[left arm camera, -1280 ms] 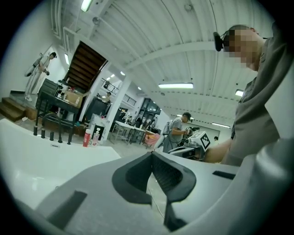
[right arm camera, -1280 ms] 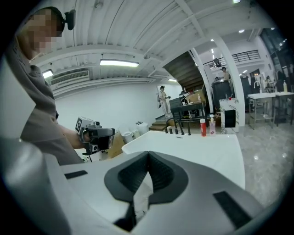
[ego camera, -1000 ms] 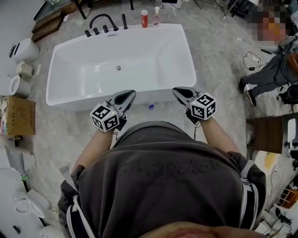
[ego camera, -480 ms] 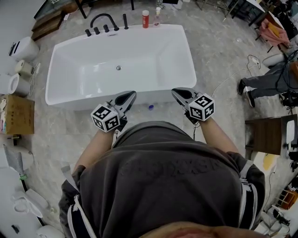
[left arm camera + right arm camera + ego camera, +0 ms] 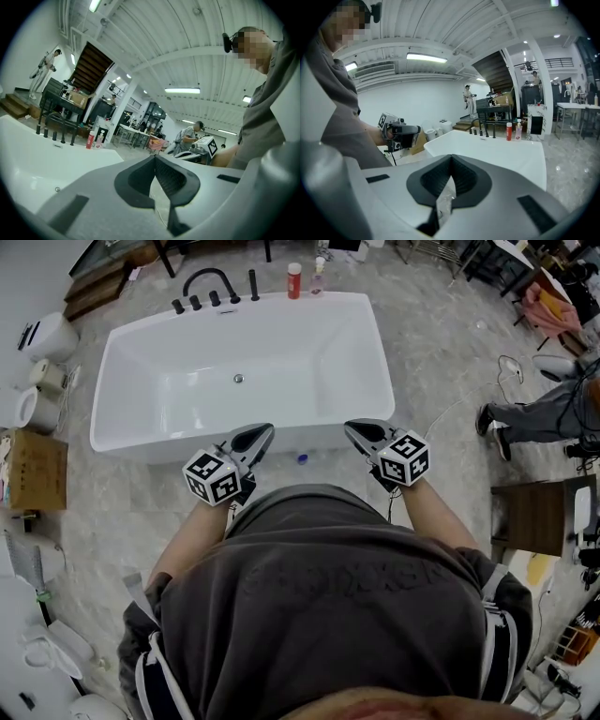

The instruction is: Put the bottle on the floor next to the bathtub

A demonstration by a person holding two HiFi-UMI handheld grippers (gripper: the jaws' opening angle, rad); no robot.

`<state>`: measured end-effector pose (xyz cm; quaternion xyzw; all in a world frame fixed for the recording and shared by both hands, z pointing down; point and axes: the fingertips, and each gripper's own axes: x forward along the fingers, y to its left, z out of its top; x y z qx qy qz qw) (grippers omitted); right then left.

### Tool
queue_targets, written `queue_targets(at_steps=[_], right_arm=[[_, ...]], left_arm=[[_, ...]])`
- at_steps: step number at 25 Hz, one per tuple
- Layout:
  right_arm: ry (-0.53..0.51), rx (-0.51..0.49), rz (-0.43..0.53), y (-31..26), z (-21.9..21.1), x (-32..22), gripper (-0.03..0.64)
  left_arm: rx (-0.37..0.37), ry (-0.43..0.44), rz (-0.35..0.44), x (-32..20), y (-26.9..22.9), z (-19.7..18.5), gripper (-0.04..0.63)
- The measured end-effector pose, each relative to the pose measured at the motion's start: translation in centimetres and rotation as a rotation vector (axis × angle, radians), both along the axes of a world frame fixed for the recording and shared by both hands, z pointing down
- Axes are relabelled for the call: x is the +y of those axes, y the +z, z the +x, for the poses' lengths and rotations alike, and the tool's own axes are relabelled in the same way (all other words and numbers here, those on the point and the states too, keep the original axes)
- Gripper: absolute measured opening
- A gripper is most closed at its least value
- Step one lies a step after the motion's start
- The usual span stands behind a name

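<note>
A red bottle (image 5: 294, 279) and a clear bottle (image 5: 318, 275) stand on the floor beyond the far rim of the white bathtub (image 5: 141, 343), right of the black faucet (image 5: 211, 283). Both show small in the right gripper view, the red bottle (image 5: 509, 131) beside the clear bottle (image 5: 518, 131). My left gripper (image 5: 262, 430) and right gripper (image 5: 352, 427) hover side by side over the tub's near rim, far from the bottles. Both are shut with nothing between the jaws. The left gripper (image 5: 154, 157) points along the tub, with the red bottle (image 5: 89, 139) in the distance.
A small blue object (image 5: 302, 458) lies on the floor by the tub's near wall. A cardboard box (image 5: 37, 472) and toilets (image 5: 47, 338) stand at the left. At the right are a person (image 5: 530, 413), a floor cable (image 5: 459, 404) and a dark table (image 5: 539, 512).
Both grippers stay in place. The person at the right has shifted further toward the edge of the head view.
</note>
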<state>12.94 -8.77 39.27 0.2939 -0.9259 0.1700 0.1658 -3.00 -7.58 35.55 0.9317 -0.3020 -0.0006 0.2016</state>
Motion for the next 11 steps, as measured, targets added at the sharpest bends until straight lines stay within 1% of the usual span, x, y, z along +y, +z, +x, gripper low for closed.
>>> queue_targets(at_steps=[11], right_arm=[[-0.01, 0.016, 0.006, -0.23, 0.24, -0.31, -0.009]], left_arm=[[0.007, 0.007, 0.004, -0.58, -0.38, 0.05, 0.006]])
